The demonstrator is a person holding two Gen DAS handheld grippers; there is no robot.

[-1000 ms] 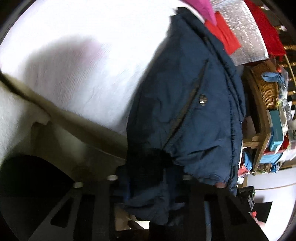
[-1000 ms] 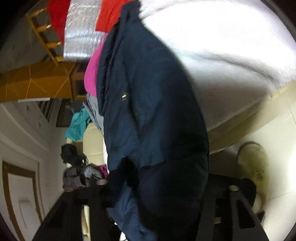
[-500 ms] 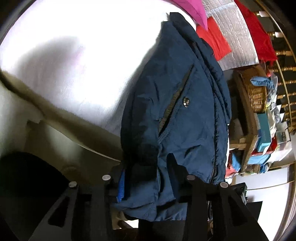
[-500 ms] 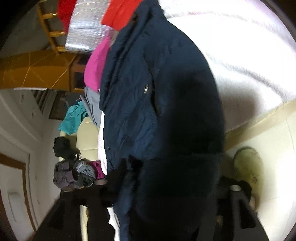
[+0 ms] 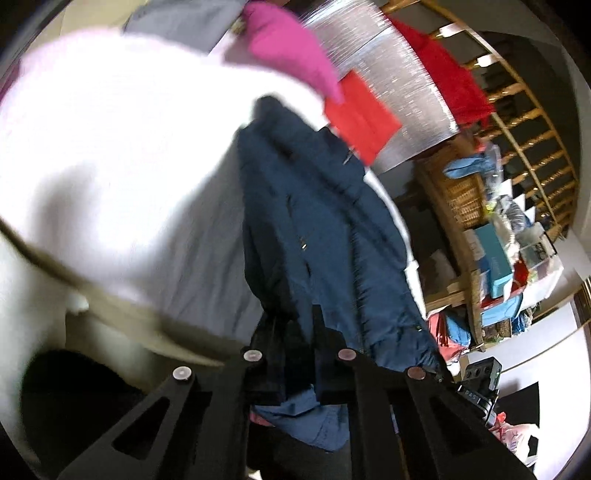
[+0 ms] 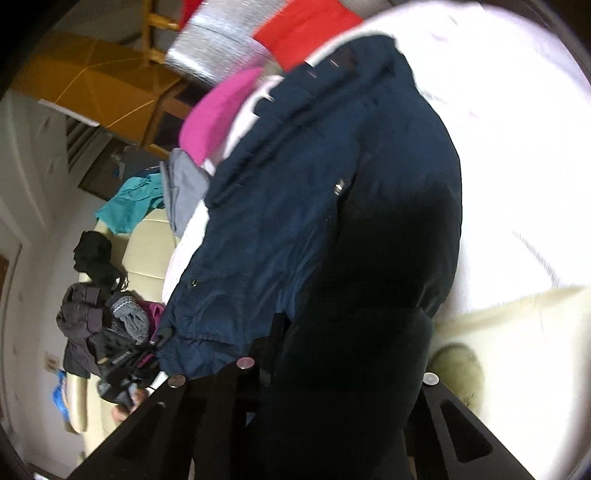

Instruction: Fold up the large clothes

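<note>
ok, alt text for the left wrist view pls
The left gripper is shut on the near hem of a navy jacket, which stretches away across a white bed. Pink and red garments lie beyond it; cluttered wooden shelves stand right.

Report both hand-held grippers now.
Left hand-held gripper: shut on the navy jacket.
Right hand-held gripper: shut on the navy jacket.

1. The padded nylon jacket (image 5: 332, 236) (image 6: 295, 206) is dark navy blue.
2. The fluffy bed cover (image 5: 110, 155) (image 6: 517, 155) is plain white.
3. The soft folded garment (image 5: 288, 55) (image 6: 218, 114) is bright magenta pink.
4. The flat folded cloth (image 5: 360, 116) (image 6: 303, 26) is red.
5. The crumpled top (image 6: 129, 203) is teal.
</note>
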